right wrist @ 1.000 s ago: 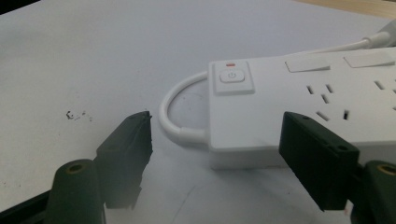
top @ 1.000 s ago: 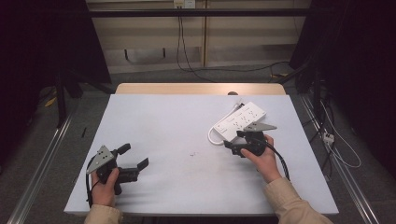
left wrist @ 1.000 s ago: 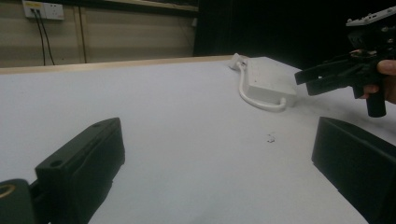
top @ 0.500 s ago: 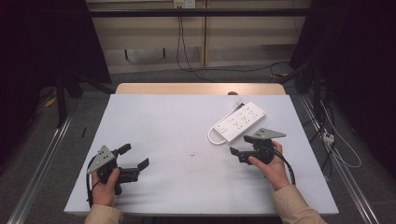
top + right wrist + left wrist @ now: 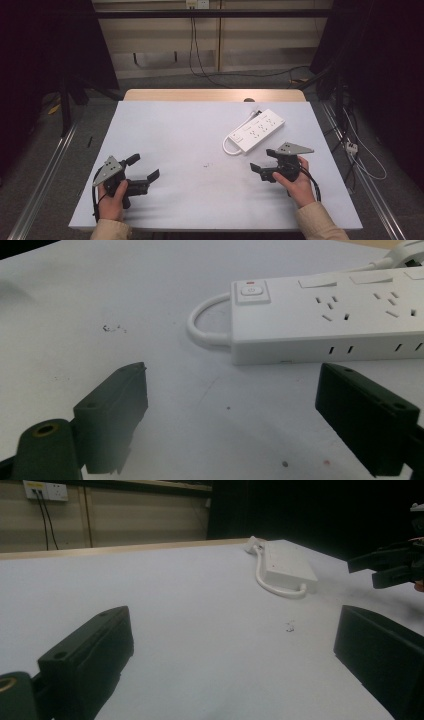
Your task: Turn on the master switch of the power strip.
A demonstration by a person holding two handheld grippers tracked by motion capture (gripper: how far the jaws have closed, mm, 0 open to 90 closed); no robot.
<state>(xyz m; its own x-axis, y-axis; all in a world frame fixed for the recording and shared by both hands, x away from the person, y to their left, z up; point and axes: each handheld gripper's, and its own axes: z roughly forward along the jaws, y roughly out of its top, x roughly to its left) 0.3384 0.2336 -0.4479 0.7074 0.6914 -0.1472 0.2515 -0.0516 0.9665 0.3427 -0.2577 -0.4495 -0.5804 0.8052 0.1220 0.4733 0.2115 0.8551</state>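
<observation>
A white power strip (image 5: 256, 131) lies flat on the white table (image 5: 180, 125), right of centre, its short cord looped at the near end; its switch end shows close in the right gripper view (image 5: 330, 315). My right gripper (image 5: 261, 160) sits just short of it toward the near edge. Its jaws have just been opening and stand wide with nothing between them (image 5: 232, 410). My left gripper (image 5: 145, 166) rests at the near left, open and empty (image 5: 230, 650), pointing across the table at the strip (image 5: 289, 568) and the other gripper (image 5: 385, 567).
A small dark speck (image 5: 206, 165) marks the table between the grippers. A wooden strip (image 5: 210, 95) borders the far edge. Cables trail over the floor beyond and to the right (image 5: 360, 150). A wall socket (image 5: 196, 4) sits at the back.
My right gripper has drawn back from the power strip toward the near edge, and its jaws stand wider. The strip stays on the table. The left gripper has not moved.
</observation>
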